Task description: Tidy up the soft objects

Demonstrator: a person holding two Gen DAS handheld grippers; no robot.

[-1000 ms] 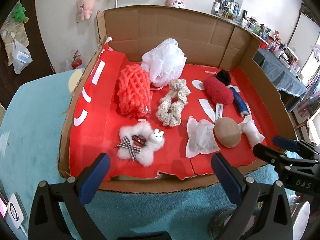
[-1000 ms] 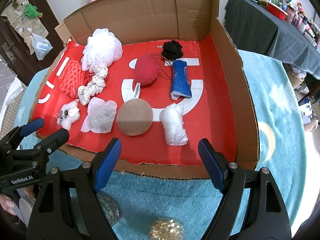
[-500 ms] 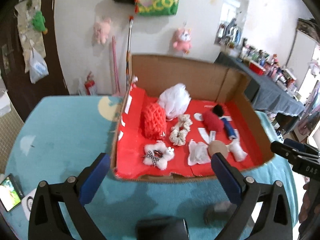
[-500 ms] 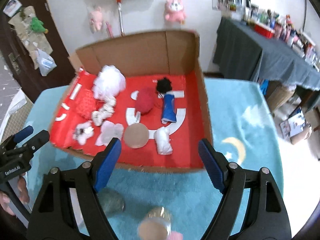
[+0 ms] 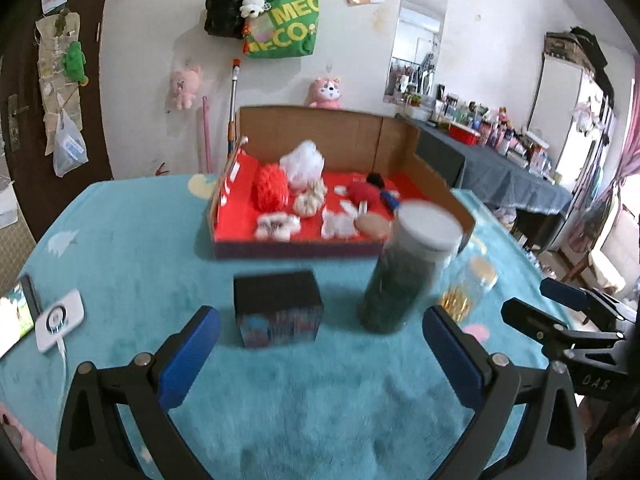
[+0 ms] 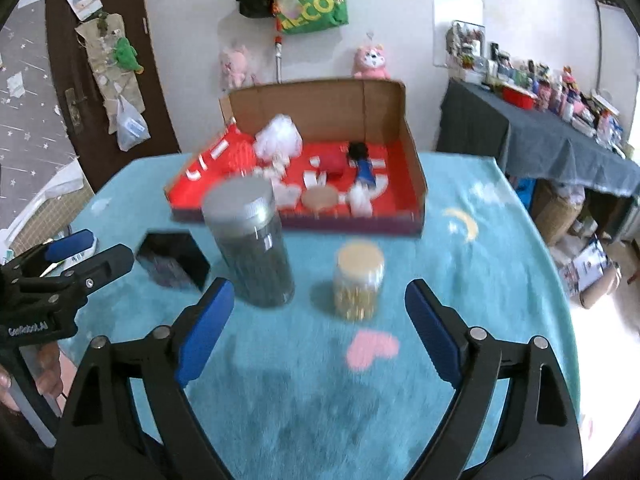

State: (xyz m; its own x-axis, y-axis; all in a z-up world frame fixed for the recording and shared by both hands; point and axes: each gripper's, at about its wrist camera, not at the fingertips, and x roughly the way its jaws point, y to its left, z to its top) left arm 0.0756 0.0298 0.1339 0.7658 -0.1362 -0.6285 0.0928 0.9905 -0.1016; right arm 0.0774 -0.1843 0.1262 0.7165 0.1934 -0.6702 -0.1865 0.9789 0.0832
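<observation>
Views: left wrist camera alone shows a phone (image 5: pixel 16 314) and a white charger puck (image 5: pixel 60 318) at the worktop's left edge; right wrist camera alone shows a pink heart patch (image 6: pixel 372 349) and a yellow moon patch (image 6: pixel 464 222) on the teal cover.
Left claw (image 5: pixel 316 344): blue pads wide apart, nothing between them, held above the teal worktop (image 5: pixel 132 240); seen from the side at the left edge of the right wrist view (image 6: pixel 80 252).
Right claw (image 6: pixel 316 328): pads wide apart, holding nothing; it shows at the right edge of the left wrist view (image 5: pixel 560 304).
Box: one cardboard box (image 5: pixel 384 140) lined in red, at the far side of the worktop, well apart from both claws.
Soft things: all lie inside the box; motion blur makes an exact count uncertain, about nine.
Looks: an orange net puff (image 5: pixel 272 186), a white mesh puff (image 5: pixel 302 164) behind it, a cream scrunchie (image 5: pixel 310 200), a white fluffy clip (image 5: pixel 276 226), a dark red puff (image 5: pixel 364 196), a black puff (image 6: pixel 358 150), a blue roll (image 6: pixel 366 170), a tan round pad (image 6: pixel 319 198), a white wad (image 6: pixel 360 202).
Jars: two, between claws and box; a tall dark jar (image 6: pixel 252 244) with a grey lid, a short jar (image 6: pixel 358 280) of yellow bits.
Black box: one small black box (image 5: pixel 278 306), left of the tall jar.
</observation>
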